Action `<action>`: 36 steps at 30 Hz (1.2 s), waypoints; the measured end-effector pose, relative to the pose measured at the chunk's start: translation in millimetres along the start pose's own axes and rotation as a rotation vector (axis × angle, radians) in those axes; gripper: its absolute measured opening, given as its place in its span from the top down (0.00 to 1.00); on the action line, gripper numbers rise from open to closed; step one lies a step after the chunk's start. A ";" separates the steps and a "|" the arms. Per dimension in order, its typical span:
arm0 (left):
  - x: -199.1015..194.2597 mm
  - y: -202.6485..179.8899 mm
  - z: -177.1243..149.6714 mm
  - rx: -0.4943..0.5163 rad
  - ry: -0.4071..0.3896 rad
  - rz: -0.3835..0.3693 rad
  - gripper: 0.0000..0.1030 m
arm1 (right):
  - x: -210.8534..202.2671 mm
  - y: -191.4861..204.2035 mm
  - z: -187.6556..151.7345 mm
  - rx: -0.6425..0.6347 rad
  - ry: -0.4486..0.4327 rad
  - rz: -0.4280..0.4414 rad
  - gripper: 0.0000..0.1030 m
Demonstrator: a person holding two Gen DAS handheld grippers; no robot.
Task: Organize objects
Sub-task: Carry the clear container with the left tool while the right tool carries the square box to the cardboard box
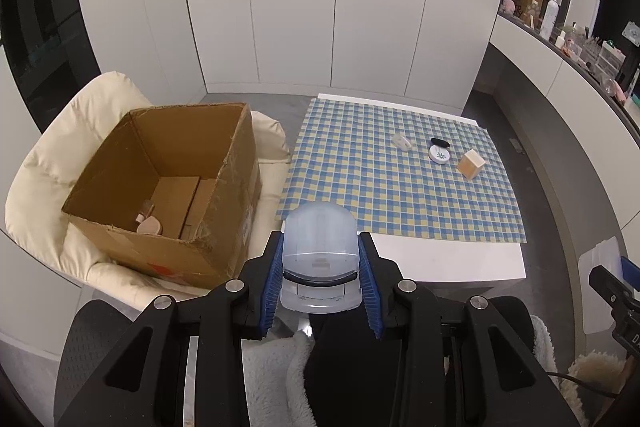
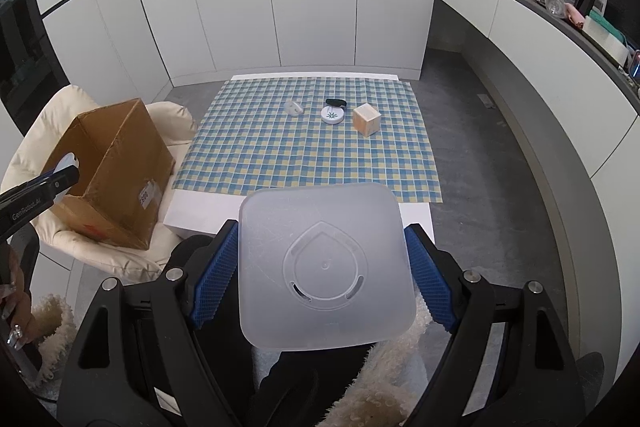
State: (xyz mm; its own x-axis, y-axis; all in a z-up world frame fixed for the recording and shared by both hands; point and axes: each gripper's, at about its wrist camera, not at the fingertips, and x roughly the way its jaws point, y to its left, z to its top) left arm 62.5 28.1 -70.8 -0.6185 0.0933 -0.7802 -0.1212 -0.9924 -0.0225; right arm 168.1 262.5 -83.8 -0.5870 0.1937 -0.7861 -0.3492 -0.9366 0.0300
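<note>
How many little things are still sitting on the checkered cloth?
4, in a row across the checkered cloth: a clear plastic piece on the left, a round white tin with a small black thing right behind it, and a wooden cube on the right.

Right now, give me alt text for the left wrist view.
The left gripper is shut on a translucent blue case. To its left an open cardboard box sits on a cream chair; ahead, a checked cloth holds a wooden block and a white tin.
</note>
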 end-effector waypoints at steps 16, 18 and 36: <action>5.8 21.2 -5.7 -0.047 0.024 0.022 0.66 | 12.4 24.4 7.0 -0.058 0.016 0.032 0.19; 4.1 28.4 -7.6 -0.063 0.023 0.034 0.66 | 14.4 29.2 8.3 -0.068 0.019 0.044 0.19; -9.4 107.6 -25.1 -0.212 0.025 0.148 0.66 | 35.4 112.0 16.2 -0.247 0.038 0.179 0.19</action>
State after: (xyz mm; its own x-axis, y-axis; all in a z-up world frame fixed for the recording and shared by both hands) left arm 74.8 -81.6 -81.6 -0.5974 -0.0533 -0.8002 0.1362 -0.9900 -0.0357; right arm 96.4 169.3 -98.3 -0.5938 0.0129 -0.8045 -0.0520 -0.9984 0.0223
